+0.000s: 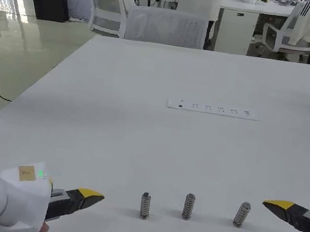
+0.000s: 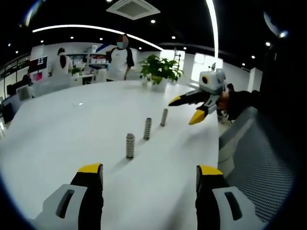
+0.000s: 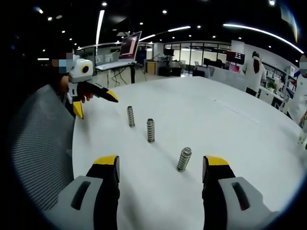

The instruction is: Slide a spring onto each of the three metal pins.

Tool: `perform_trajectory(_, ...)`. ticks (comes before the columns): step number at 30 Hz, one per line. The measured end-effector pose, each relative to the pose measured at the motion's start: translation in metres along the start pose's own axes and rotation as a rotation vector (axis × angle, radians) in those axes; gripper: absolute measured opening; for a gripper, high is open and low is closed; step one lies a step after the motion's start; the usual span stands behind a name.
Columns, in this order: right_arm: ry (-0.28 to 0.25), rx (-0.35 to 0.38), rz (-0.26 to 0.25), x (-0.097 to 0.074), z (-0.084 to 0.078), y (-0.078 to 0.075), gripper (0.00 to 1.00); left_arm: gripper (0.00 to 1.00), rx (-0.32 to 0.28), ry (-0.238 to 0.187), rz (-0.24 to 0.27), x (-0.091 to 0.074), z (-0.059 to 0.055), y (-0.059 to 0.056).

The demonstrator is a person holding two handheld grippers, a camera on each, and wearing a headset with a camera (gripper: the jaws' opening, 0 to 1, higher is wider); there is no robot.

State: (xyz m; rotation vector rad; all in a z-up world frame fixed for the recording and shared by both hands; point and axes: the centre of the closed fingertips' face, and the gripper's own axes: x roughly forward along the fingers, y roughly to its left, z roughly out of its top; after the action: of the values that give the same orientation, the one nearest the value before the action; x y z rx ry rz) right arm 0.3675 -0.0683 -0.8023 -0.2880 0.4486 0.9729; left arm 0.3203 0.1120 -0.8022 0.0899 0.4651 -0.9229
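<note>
Three springs stand in a row on the white desk (image 1: 140,137). Reference is the middle spring (image 1: 189,206), which is upright. The left spring (image 1: 145,205) is to its left, also upright. The right spring (image 1: 242,213) is to its right and leans slightly. None of the three touch. Can't make out pins inside the coils.

Right claw (image 1: 260,230): jaws apart, empty. It sits to the right of the middle spring, beyond the right spring, tips pointing back along the row. The right spring is just ahead of the tips, in line with the gap, and touches neither jaw.

Left claw (image 2: 149,170): jaws apart, empty. It sits left of the middle spring, beyond the left spring, pointing along the row from that end. The left spring is ahead of it with bare desk between, a wider gap than on the right side.

Power strip (image 1: 212,109) lies flat on the desk behind the middle spring, well apart.
</note>
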Motion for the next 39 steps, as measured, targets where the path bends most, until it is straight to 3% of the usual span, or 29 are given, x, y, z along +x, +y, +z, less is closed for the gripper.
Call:
perform_trajectory(3,0.006,-0.004,0.007,0.0012,-0.0016,0.0024,0.70,0.77,0.016,-0.002,-0.003,0.0012,0.0009,-0.0026)
perform_trajectory(7,0.002,-0.004,0.007,0.0011,-0.0012,0.0027,0.70,0.78,-0.020,-0.035,-0.009,0.0041,0.0020,-0.0066)
perform_trajectory(10,-0.002,-0.001,0.008,0.0011,-0.0013,0.0028,0.70,0.78,-0.025,-0.029,-0.013,0.0048,-0.0019,-0.0093)
perform_trajectory(13,0.001,-0.001,0.011,0.0022,-0.0031,0.0043,0.71,0.79,-0.026,-0.022,-0.004,0.0044,-0.0057,-0.0074)
perform_trajectory(19,0.000,0.007,0.010,0.0023,-0.0035,0.0055,0.72,0.80,-0.060,-0.056,0.016,0.0037,-0.0010,-0.0029)
perform_trajectory(39,0.018,0.006,0.009,0.0041,-0.0047,0.0087,0.72,0.81,-0.049,-0.041,-0.013,0.0069,-0.0048,-0.0097)
